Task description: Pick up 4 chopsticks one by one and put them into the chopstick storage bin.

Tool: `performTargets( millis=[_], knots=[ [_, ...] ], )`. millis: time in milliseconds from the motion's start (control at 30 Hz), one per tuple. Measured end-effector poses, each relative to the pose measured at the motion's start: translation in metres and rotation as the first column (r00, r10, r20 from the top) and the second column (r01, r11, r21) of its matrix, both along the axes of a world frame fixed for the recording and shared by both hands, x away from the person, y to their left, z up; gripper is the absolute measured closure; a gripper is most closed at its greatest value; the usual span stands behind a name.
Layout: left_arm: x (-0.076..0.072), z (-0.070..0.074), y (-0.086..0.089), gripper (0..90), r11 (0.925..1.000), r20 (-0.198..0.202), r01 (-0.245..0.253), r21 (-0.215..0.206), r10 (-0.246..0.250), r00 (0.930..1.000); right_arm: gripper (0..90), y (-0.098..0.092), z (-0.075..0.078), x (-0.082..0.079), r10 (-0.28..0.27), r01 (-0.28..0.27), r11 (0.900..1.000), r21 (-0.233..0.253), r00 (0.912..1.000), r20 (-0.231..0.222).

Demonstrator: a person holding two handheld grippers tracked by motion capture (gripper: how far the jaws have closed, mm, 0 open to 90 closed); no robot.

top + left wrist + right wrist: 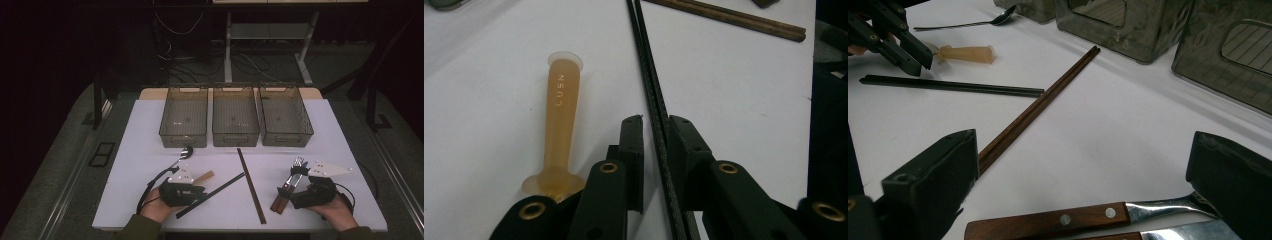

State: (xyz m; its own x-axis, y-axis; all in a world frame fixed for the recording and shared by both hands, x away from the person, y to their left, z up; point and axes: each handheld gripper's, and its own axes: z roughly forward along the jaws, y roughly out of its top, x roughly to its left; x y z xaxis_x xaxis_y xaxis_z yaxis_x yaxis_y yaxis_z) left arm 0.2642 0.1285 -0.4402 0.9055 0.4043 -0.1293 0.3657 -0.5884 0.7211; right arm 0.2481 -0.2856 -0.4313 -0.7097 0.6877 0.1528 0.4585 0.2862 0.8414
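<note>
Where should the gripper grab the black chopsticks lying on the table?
Probably near their near end, where the left gripper already straddles the black chopsticks. They lie flat, side by side, so come from above with one jaw on each long side and pinch both together.

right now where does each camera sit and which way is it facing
high view: above the person's side, facing forward and down on the table; both hands show.
left gripper view: rides the left tongs, looking along the black chopsticks.
right gripper view: rides the right tongs, facing the bins.
All share the brown chopsticks.
</note>
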Motion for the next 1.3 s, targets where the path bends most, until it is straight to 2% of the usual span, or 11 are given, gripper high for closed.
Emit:
performTargets(
  millis=[400,633,867,1133,1233,1300],
  knots=[
    [-0.0003,-0.0034,-0.004,80.0,0.9997,-0.024,0.024,0.011,-0.023,0.9994,0.7,-0.0003,-0.0002,0.0003,-0.001,0.001,1.0,0.0,1.0,-0.001],
    [-0.0004,-0.0042,-0.0046,80.8,0.9998,-0.024,0.013,0.012,-0.013,0.9996,0.7,-0.0004,-0.0002,0.0003,0.0,0.0,1.0,-0.001,1.0,0.0],
    [0.0001,-0.0054,-0.005,80.7,0.9987,-0.008,0.007,0.051,-0.007,0.9999,0.8,-0.0004,-0.0002,0.0003,0.0,0.0,1.0,-0.001,1.0,-0.001],
    [0.0002,-0.0051,-0.0042,81.5,0.9967,0.033,-0.006,0.081,0.003,0.9995,0.7,-0.0003,-0.0002,0.0002,0.0,0.0,1.0,0.0,1.0,-0.001],
    [-0.0008,-0.007,-0.0041,82.6,0.9978,0.026,-0.026,0.061,0.025,0.9993,0.7,0.0,-0.0004,0.0004,0.0,0.0,1.0,-0.002,1.0,0.0],
    [-0.0021,-0.0067,-0.0052,83.9,0.9969,0.039,-0.032,0.071,0.029,0.9988,0.7,0.0002,-0.0005,0.0003,0.001,-0.001,1.0,-0.004,1.0,-0.003]
  ],
)
